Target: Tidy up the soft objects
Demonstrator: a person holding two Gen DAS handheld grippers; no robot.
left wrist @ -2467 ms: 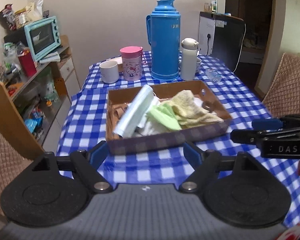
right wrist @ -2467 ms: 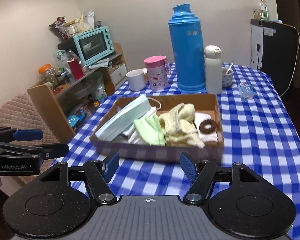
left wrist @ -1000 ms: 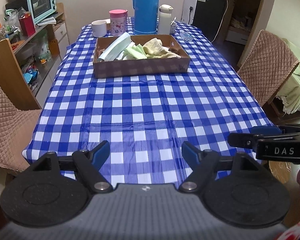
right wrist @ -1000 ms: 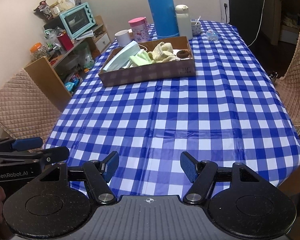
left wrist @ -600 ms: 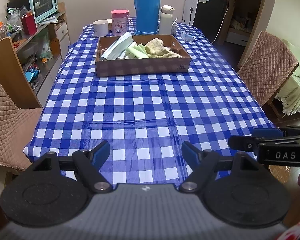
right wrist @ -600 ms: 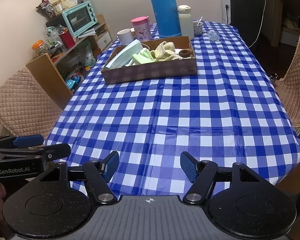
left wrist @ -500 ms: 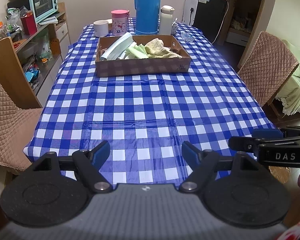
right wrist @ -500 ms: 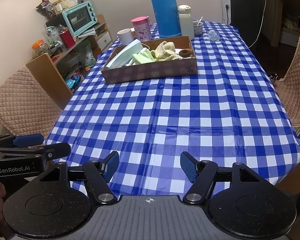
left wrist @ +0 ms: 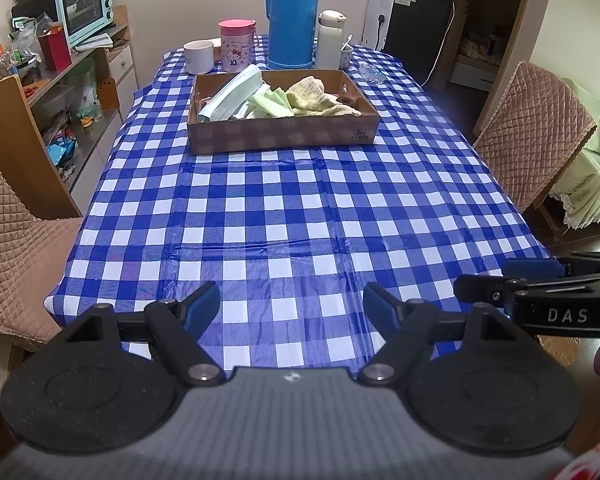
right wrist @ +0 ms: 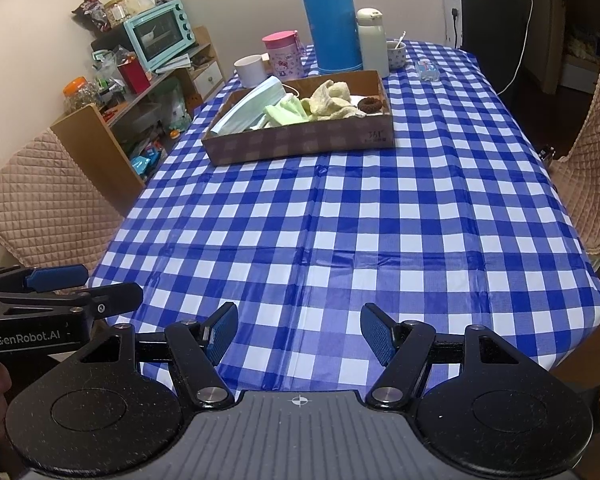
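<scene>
Cardboard box (left wrist: 284, 134) floor hidden by cloths (left wrist: 316, 98)

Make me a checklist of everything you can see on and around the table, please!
Surface: table with blue-and-white checked cloth, creased, bare near the claws.
Job's things: cardboard tray at the far end holds a stack of face masks, a green cloth, a yellow cloth and a brown hair tie.
Clutter: blue thermos, white flask, pink cup, white mug behind the tray.
Claws: left claw and right claw both open, empty, at the near edge.
Cables: white cord by the black cabinet.
Surroundings: quilted chairs, shelf with teal oven.
</scene>
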